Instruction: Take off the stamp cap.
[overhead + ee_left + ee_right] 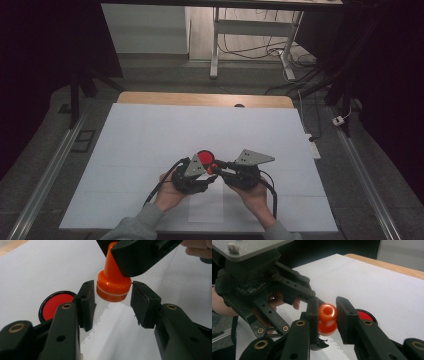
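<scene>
An orange stamp (112,287) with a knob handle (327,312) is tilted just over the white sheet. My right gripper (327,308) is shut on its handle, and its black jaws come in from the top of the left gripper view. My left gripper (113,293) is open, with its jaws on either side of the stamp's wide base and a small gap on each side. A round red ink pad (56,305) in a black rim lies just beyond the stamp (211,169). In the high view the two grippers, left (210,175) and right (216,167), meet tip to tip near the front middle.
A large white sheet (150,140) covers the wooden table (150,98). A smaller paper slip (205,207) with a jagged edge lies under the grippers. Desk legs and cables stand on the floor beyond the table. A power strip (314,149) lies at the right edge.
</scene>
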`<state>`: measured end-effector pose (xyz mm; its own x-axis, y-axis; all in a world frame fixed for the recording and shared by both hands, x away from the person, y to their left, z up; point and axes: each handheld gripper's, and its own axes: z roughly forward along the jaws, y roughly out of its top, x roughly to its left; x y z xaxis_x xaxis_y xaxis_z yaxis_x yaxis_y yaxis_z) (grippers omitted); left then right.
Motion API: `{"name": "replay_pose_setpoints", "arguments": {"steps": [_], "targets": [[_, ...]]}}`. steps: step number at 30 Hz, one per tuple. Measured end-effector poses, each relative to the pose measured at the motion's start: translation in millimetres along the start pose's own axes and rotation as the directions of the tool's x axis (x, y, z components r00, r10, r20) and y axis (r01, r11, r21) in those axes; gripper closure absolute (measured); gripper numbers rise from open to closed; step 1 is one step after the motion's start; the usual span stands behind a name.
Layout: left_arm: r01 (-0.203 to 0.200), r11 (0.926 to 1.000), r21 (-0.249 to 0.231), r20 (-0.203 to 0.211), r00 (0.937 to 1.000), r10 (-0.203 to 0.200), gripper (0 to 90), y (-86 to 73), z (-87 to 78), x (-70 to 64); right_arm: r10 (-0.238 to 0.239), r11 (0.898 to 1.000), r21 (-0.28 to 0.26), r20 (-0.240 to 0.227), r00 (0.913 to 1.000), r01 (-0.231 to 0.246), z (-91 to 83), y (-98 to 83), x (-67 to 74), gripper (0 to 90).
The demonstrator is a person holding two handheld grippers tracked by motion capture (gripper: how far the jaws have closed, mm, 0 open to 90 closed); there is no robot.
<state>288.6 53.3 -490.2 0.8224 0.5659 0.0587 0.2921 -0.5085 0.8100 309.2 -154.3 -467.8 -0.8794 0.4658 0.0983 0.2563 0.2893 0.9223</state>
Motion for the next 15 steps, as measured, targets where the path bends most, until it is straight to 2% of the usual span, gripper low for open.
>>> {"name": "replay_pose_setpoints", "arguments": {"steps": [15], "targets": [[-0.027, 0.9996, 0.000, -0.023, 0.9994, 0.027, 61.6, 0.2, 0.4, -2.2, 0.003, 1.000, -0.001, -0.001, 1.0000, -0.003, 0.7, -0.7, -0.3, 72.5]]}}
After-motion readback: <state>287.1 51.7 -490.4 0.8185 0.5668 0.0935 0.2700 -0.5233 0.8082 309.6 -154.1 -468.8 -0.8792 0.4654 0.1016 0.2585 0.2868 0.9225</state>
